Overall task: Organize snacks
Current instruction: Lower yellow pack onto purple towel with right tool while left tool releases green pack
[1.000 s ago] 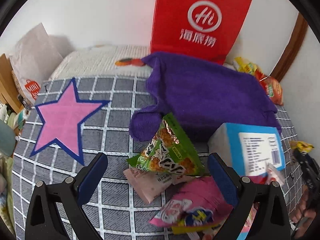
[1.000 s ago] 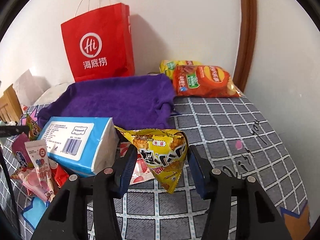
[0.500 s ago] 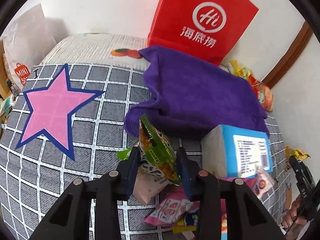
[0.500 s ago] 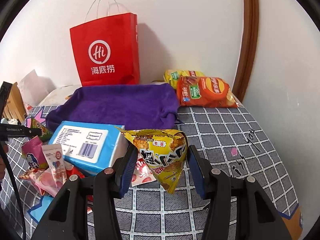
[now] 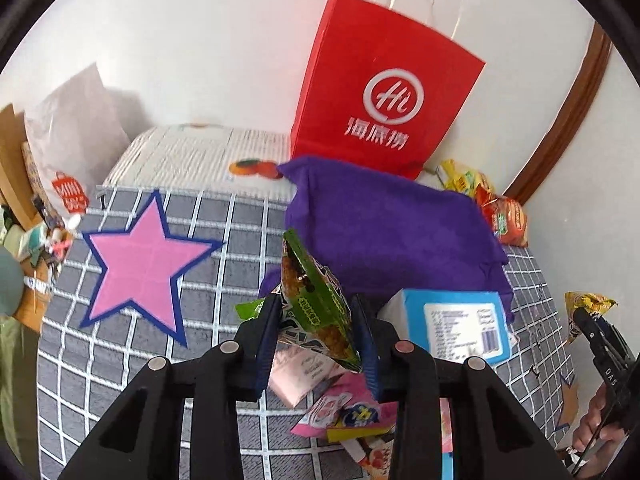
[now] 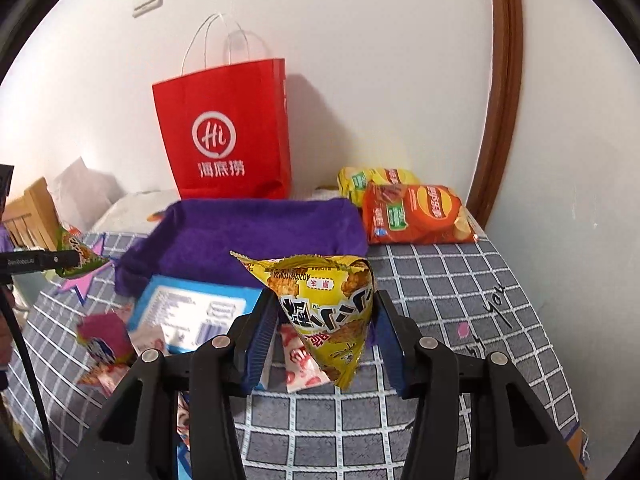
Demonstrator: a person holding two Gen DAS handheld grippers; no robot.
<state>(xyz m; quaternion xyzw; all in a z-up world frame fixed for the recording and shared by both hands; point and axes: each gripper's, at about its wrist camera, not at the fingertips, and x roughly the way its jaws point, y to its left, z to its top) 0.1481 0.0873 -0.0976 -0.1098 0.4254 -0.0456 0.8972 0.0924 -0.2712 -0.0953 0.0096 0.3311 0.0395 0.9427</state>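
Observation:
My left gripper (image 5: 318, 326) is shut on a green snack bag (image 5: 310, 296) and holds it above the pile, in front of the purple cloth-lined tray (image 5: 392, 224). My right gripper (image 6: 326, 328) is shut on a yellow snack bag (image 6: 328, 308), held above the bed to the right of the blue tissue pack (image 6: 192, 312). The green bag also shows at the far left of the right wrist view (image 6: 78, 256). The yellow bag shows at the right edge of the left wrist view (image 5: 586, 308). Pink snack packets (image 5: 340, 404) lie below the left gripper.
A red paper bag (image 5: 384, 92) stands against the wall behind the tray. Orange and yellow chip bags (image 6: 416, 214) lie at the back right by a brown door frame (image 6: 500, 92). The grey checked bedcover has a pink star (image 5: 144, 260). A wooden shelf (image 6: 28, 216) is at left.
My left gripper closed on the green snack bag and lifted it off the pile. My right gripper rose a little, still holding the yellow bag.

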